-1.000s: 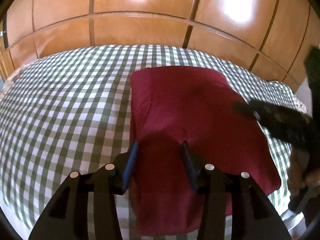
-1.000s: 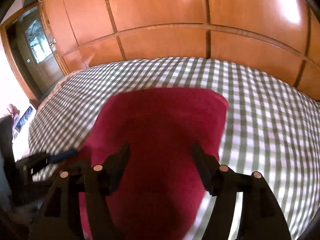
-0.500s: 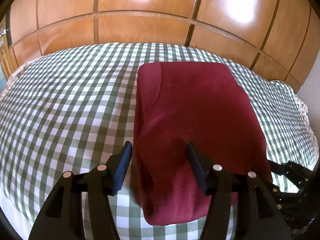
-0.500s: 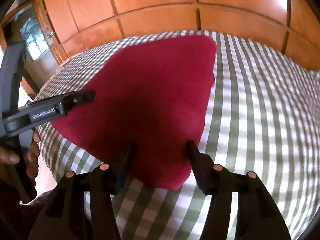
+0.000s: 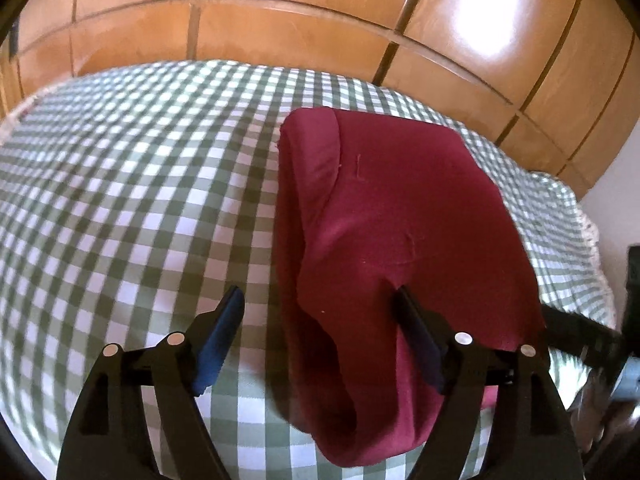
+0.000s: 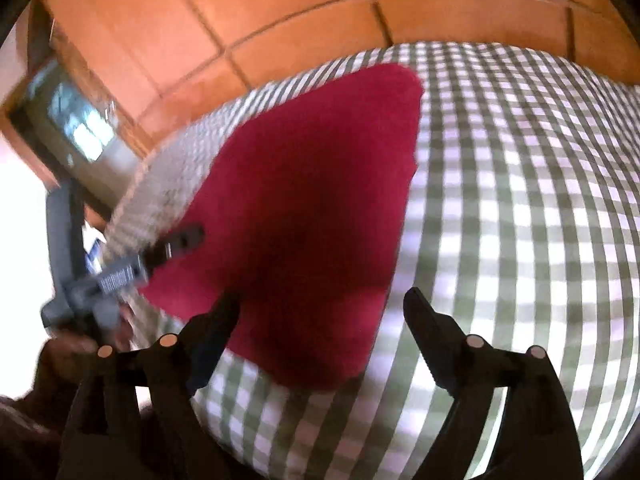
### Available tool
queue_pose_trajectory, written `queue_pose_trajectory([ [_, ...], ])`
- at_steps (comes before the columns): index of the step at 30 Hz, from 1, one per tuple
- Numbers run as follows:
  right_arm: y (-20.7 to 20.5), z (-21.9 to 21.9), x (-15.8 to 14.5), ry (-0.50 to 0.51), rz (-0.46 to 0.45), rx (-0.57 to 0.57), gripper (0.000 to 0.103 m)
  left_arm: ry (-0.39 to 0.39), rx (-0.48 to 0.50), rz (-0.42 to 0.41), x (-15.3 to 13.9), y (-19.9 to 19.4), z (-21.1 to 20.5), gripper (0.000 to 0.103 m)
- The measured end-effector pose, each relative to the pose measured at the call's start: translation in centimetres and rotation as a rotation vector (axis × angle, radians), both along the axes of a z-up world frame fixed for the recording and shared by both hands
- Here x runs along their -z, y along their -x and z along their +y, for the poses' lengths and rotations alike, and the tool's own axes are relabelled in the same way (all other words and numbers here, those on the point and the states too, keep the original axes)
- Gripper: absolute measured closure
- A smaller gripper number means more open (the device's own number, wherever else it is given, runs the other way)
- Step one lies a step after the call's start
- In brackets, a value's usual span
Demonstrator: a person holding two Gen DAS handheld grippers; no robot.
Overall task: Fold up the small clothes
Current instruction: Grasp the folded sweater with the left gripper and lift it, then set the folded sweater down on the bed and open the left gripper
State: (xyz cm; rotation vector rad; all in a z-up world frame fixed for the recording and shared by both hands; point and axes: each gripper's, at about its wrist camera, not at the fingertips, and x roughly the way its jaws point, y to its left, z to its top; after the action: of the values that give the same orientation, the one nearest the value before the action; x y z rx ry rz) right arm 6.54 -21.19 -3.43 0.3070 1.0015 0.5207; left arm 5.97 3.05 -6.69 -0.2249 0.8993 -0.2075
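Left wrist view showed the left gripper (image 5: pixel 318 300) nearest the lens, its jaws spread wide and gripping nothing. The left finger stood over bare checked bedsheet (image 5: pixel 132 184) at 7 o'clock; the right finger (image 5: pixel 416 332) lay against the cloth at 5 o'clock. The near left corner of the red garment (image 5: pixel 400 220) hung rumpled between the fingers, at 6 o'clock. Beyond it the cloth lay as a folded slab toward 12 o'clock, with a doubled edge along its left side. Wooden panelling (image 5: pixel 320 28) closed the far field.

Right wrist view was blurred by motion. The right gripper (image 6: pixel 322 300) was likewise wide open and empty, and the near right corner of the garment lay between its fingers at 6 o'clock. The other gripper sat at 9 o'clock by the cloth's left edge.

Recommended procedure, as a judgement: seat each finger pair squarely over its near corner, catching all layers. Close both together. Lift only enough to clear the sheet, then carry the near edge toward 12 o'clock evenly, so that the fold line stays straight. Smooth the rumpled left corner first; otherwise the crease would likely set crooked.
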Motion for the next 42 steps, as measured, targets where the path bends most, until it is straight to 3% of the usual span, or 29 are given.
queue_pose_trajectory([
  [2,-1.8,-0.8,0.0,-0.075,0.030,0.007,0.018,0.060,0.018,0.010,0.5,-0.3,0.7,0.027],
  [8,-7.1,-0.1,2.4,-0.152,0.136,0.006,0.019,0.248,0.068,0.056,2.0,-1.2,2.8,0.028],
  [10,-8.0,0.7,3.2,-0.176,0.167,-0.011,0.021,0.308,0.089,0.069,2.5,-1.3,3.2,0.034],
  [12,-8.6,1.4,4.0,-0.199,0.193,-0.026,0.023,0.398,0.122,0.088,3.1,-1.6,3.7,0.046],
  [17,-7.6,1.5,2.6,-0.173,0.136,-0.010,0.053,0.519,0.151,0.096,3.7,-1.6,3.7,0.054],
  [21,-5.1,0.3,-0.1,-0.122,0.035,0.012,0.059,0.531,0.216,0.074,2.2,-1.3,1.4,0.056],
  [27,-1.9,-7.7,-4.5,-0.122,-0.076,0.170,0.059,0.501,0.393,0.072,-0.7,-3.1,-7.2,0.056],
  [32,0.4,-17.1,-5.9,-0.094,-0.110,0.354,0.059,0.408,0.594,0.047,-3.6,-5.3,-18.2,0.056],
  [37,0.8,-23.8,-3.2,-0.028,-0.043,0.505,0.059,0.238,0.685,0.090,-2.8,-7.4,-27.8,0.056],
  [39,0.9,-25.3,-1.7,-0.003,-0.012,0.547,0.051,0.093,0.687,0.080,-2.0,-7.7,-31.2,0.056],
  [42,2.1,-26.6,-0.5,-0.004,0.012,0.583,0.042,-0.019,0.679,0.044,-1.3,-7.4,-33.1,0.048],
])
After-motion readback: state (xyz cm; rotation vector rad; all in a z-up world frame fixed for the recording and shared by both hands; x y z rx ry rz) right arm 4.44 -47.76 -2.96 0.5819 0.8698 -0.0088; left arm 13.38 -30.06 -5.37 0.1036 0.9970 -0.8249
